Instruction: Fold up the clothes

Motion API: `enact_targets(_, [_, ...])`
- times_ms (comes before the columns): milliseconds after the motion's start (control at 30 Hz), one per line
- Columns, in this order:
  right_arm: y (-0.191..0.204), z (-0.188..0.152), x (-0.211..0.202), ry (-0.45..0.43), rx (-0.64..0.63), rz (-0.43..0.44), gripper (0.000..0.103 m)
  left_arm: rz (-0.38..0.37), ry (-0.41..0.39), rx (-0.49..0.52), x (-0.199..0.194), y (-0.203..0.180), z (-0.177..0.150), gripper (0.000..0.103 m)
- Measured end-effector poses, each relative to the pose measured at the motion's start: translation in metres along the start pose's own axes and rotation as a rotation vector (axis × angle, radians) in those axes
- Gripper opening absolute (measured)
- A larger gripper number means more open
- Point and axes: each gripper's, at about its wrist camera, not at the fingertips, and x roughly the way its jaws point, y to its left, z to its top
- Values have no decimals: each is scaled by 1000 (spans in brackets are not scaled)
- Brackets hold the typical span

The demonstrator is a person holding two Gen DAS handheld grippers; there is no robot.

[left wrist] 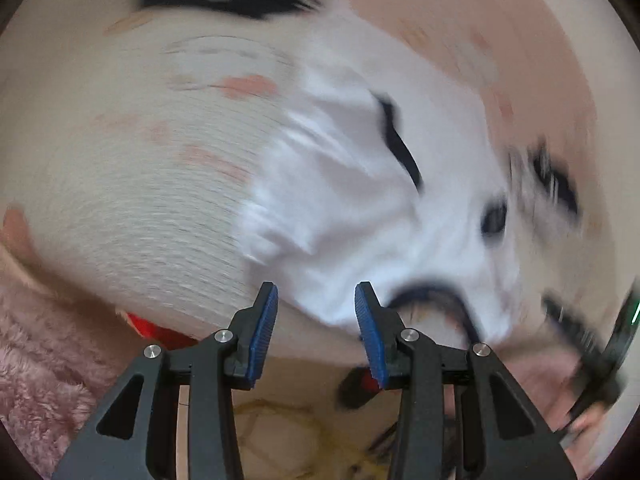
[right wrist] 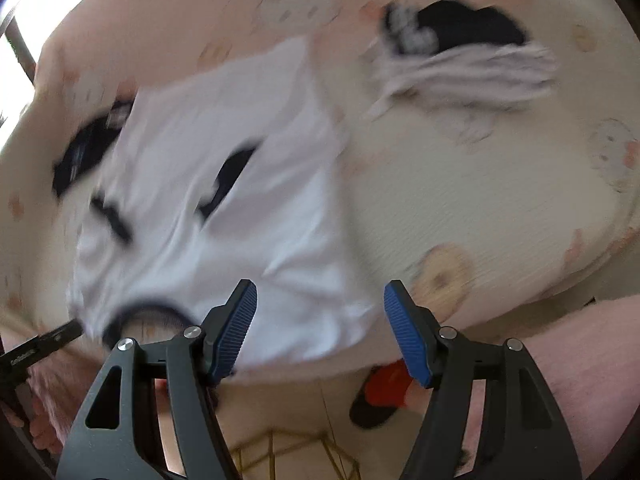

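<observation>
Both the left gripper [left wrist: 316, 308] and right gripper [right wrist: 320, 308] hover with fingers apart, empty, above the white T-shirt [right wrist: 224, 216] on the bed [right wrist: 480, 184].

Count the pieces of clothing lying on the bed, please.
3 visible: a white shirt near the front edge, a striped garment farther back, and a black garment right behind it. Blur may hide more.

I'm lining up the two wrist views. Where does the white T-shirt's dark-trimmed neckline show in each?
Left wrist: the neckline is low, right of centre, beside the left gripper's right-hand finger.
Right wrist: the neckline is at lower left, left of the right gripper.
Shared landmark: the black print on the white T-shirt.
</observation>
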Motion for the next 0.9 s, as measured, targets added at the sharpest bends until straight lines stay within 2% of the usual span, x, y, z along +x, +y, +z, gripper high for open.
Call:
enact_targets(33, [-9, 3, -2, -16, 33, -18, 69, 19, -2, -62, -1, 11, 3, 56])
enact_targets(100, [-29, 14, 11, -12, 99, -82, 70, 39, 7, -140, 7, 30, 8, 56])
enact_targets(200, [-63, 17, 36, 78, 227, -80, 70, -60, -11, -241, 4, 42, 12, 56])
enact_targets(233, [-70, 16, 42, 104, 274, -40, 70, -96, -15, -243, 4, 39, 14, 56])
enact_targets(300, [-76, 12, 48, 133, 348, 71, 69, -103, -2, -221, 11, 29, 12, 56])
enact_targets(400, [-60, 10, 63, 132, 321, 148, 69, -131, 35, -210, 20, 20, 6, 56])
enact_targets(433, [-53, 10, 67, 137, 305, 170, 69, -149, 51, -214, 22, 18, 3, 52])
enact_targets(467, [-48, 7, 68, 152, 294, 178, 69, -167, 67, -218, 25, 17, 0, 33])
enact_targets(500, [-43, 3, 69, 172, 287, 177, 69, -186, 83, -222, 27, 15, -2, 24])
enact_targets(533, [-38, 0, 70, 192, 281, 177, 65, -211, 105, -245, 29, 17, -7, 22])
enact_targets(600, [-29, -8, 73, 232, 268, 176, 58, -219, 111, -284, 35, 19, -14, 22])
enact_targets(700, [-29, -15, 76, 264, 314, 218, 57, -243, 95, -342, 35, 25, -10, 24])
enact_targets(767, [-29, -15, 75, 258, 337, 242, 58, -224, 54, -339, 35, 21, -4, 33])
enact_targets(833, [-25, -14, 81, 251, 319, 193, 67, -251, 31, -351, 25, 32, 0, 48])
enact_targets(900, [-22, -17, 88, 256, 300, 141, 68, -275, 30, -371, 30, 31, 3, 49])
